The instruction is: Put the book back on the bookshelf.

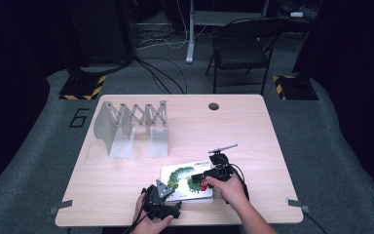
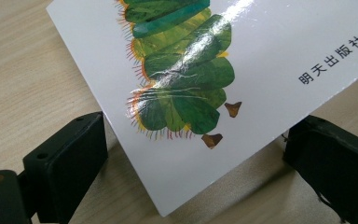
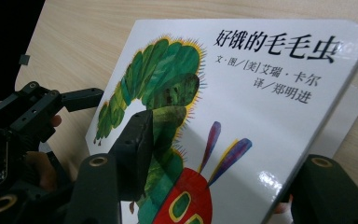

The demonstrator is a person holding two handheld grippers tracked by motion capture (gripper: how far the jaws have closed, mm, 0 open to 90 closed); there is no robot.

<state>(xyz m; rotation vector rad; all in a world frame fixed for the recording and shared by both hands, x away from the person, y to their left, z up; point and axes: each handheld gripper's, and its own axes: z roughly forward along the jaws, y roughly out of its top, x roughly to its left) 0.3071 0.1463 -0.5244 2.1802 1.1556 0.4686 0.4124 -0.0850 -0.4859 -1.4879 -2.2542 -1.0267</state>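
Note:
A white board book [image 1: 180,178] with a green caterpillar on its cover lies near the table's front edge. My right gripper [image 1: 198,179] comes in from the book's right side. In the right gripper view the book [image 3: 261,93] has its cover edge raised off the page below. One jaw of the right gripper [image 3: 233,154] lies on top of the cover, the other sits under that edge, so it is shut on the cover. My left gripper [image 1: 171,204] stands open at the front left corner. That corner of the book [image 2: 242,70] pokes between the left gripper [image 2: 198,140] jaws without touching them.
A folding metal rack [image 1: 131,124] stands on the back left of the wooden table [image 1: 117,185]. A round cable hole [image 1: 214,106] is at the back edge. A black chair [image 1: 241,48] and floor cables lie beyond the table.

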